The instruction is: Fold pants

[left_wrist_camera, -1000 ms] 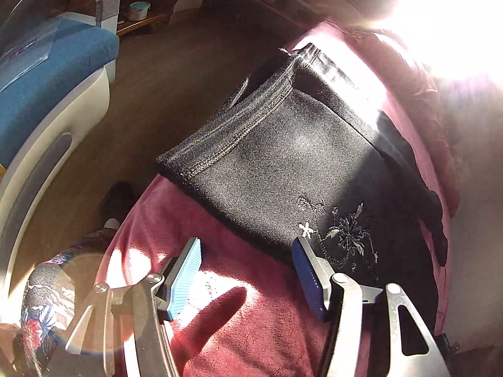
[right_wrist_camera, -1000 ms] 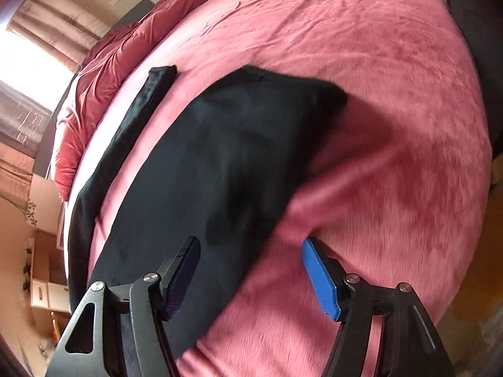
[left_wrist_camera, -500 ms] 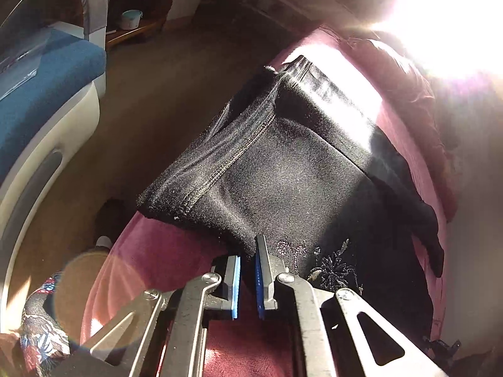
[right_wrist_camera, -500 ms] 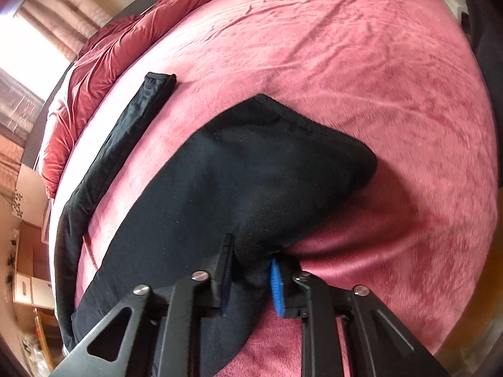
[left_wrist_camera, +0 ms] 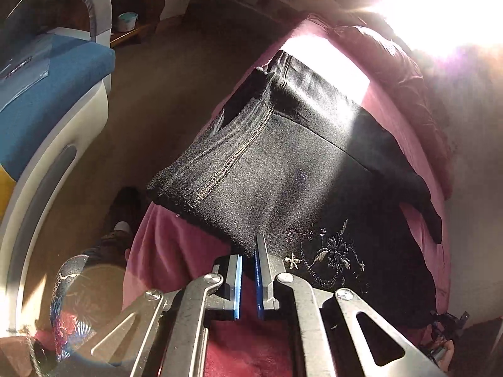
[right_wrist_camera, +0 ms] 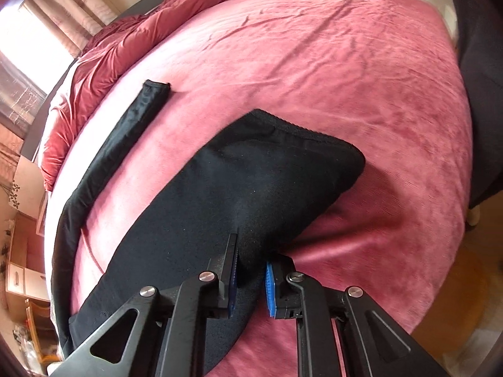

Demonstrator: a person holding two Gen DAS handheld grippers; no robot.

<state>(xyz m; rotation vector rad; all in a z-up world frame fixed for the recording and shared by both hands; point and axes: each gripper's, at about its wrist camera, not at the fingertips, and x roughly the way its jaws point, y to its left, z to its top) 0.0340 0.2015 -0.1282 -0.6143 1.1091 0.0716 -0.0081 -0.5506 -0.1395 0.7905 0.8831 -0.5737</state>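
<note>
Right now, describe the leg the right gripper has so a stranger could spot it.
Start at the pink bed. Two black legs of the pants lie on it. The one in the right gripper is the wide, lifted leg; the other leg lies flat, narrow and apart.

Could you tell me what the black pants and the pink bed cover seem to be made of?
The black pants look like a soft matte knit, perhaps fleece: fuzzy nap, pale chain stitching along the seam and thread embroidery near the edge. The pink bed cover looks like plush velvet or short-pile fleece: a low sheen with shaded streaks and soft wrinkles. Neither fibre can be confirmed by sight.
</note>
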